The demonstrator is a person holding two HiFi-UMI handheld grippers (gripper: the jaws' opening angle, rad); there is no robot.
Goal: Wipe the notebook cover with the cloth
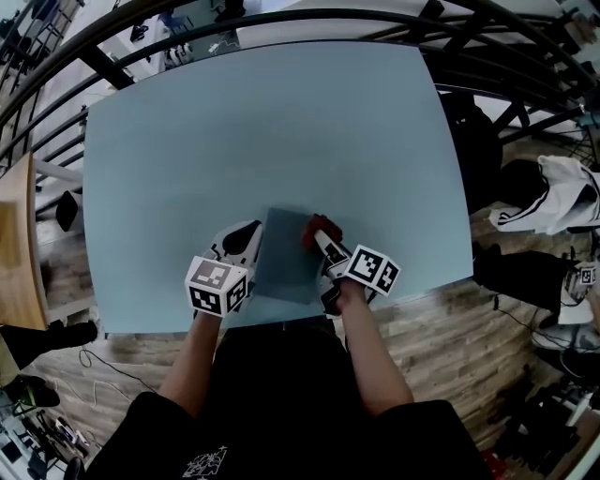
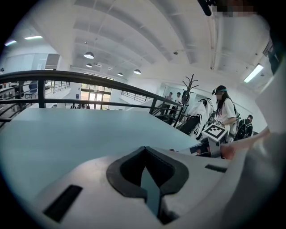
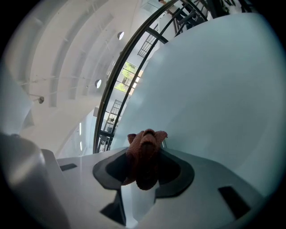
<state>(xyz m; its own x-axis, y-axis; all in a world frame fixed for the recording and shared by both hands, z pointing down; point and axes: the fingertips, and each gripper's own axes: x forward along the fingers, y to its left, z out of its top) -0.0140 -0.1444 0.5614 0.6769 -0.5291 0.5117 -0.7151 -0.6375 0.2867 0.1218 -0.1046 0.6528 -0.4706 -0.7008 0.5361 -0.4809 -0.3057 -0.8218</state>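
Note:
A grey-blue notebook (image 1: 284, 258) is held just above the near part of the pale blue table (image 1: 262, 122). My left gripper (image 1: 253, 248) is shut on the notebook's left edge. In the left gripper view a thin slice of that notebook (image 2: 151, 190) shows pinched between the dark pads, with the left gripper (image 2: 149, 185) closed around it. My right gripper (image 1: 321, 242) is shut on a bunched red cloth (image 1: 314, 231) at the notebook's upper right corner. The right gripper view shows the cloth (image 3: 143, 157) sticking out of the right gripper (image 3: 142, 172); the notebook is not in that view.
A curved black railing (image 1: 525, 28) runs round the table's far side. Clothing (image 1: 555, 197) and cables lie on the wooden floor at right. A wooden bench (image 1: 19, 244) stands at left. Several people (image 2: 223, 109) stand beyond the table in the left gripper view.

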